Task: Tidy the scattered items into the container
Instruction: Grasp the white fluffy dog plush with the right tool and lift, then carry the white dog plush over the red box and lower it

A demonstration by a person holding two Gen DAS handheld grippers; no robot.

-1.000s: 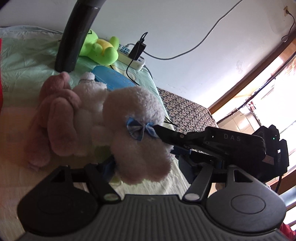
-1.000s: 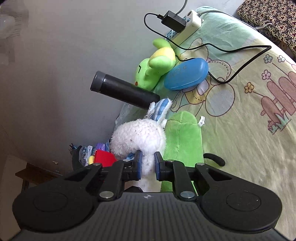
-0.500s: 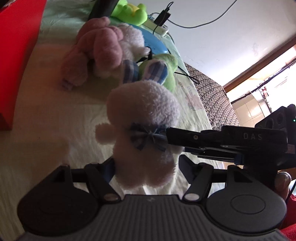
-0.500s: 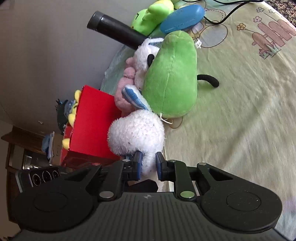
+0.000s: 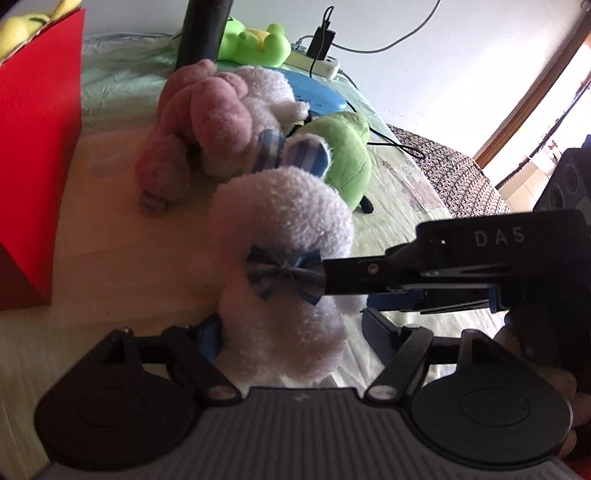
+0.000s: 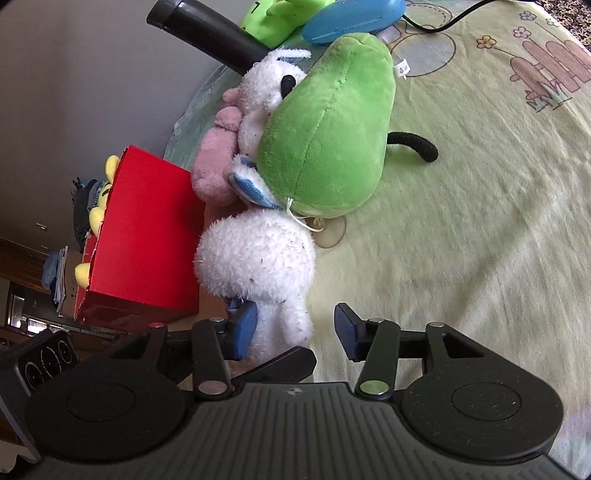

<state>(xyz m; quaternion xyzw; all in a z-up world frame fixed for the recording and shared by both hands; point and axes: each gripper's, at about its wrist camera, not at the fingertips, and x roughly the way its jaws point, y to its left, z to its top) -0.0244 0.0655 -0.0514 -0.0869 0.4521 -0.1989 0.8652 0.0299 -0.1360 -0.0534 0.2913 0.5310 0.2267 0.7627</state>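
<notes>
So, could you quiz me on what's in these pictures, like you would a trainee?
1. True or false: the bunny lies inside the red box.
2. What colour is the bunny's bow? A red, B blue, C yellow.
3. What colour are the toys showing in the box?

Key: 1 false, it is on the bed beside the box; 2 B; 3 yellow.

A bed in a pale green cartoon-print sheet (image 6: 480,192) carries a red box (image 6: 147,236), several plush toys, a blue case (image 6: 351,18) and a power strip (image 5: 317,64).
</notes>
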